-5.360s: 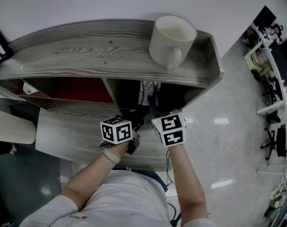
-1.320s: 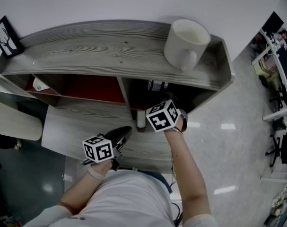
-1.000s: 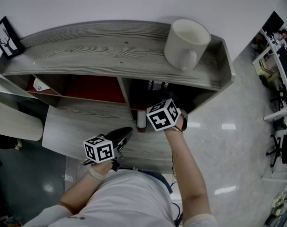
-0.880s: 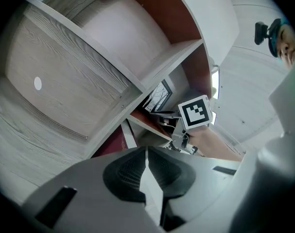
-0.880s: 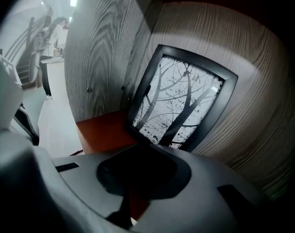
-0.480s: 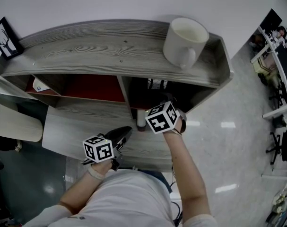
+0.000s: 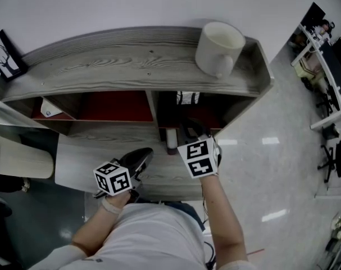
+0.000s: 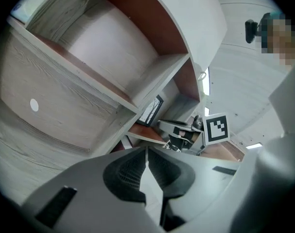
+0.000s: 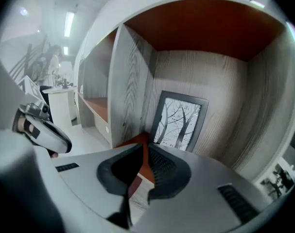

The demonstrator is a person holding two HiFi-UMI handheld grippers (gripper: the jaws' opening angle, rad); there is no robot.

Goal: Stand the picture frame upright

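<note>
The picture frame, dark-rimmed with a print of bare trees, stands upright in the shelf's right compartment and leans on the back wall. It also shows in the head view as the frame and in the left gripper view as the frame. My right gripper is shut and empty, just outside that compartment, a short way in front of the frame. In the head view the right gripper hangs below the compartment's mouth. My left gripper is shut with nothing in it, lower left over the desk board.
A white mug stands on the grey wooden shelf top. A small black framed deer print sits at the top's far left. A small bottle stands at the partition's foot. A white card lies in the left compartment.
The right gripper has drawn back out of the right compartment toward the person, and the frame shows more fully. The left gripper has shifted only slightly.
</note>
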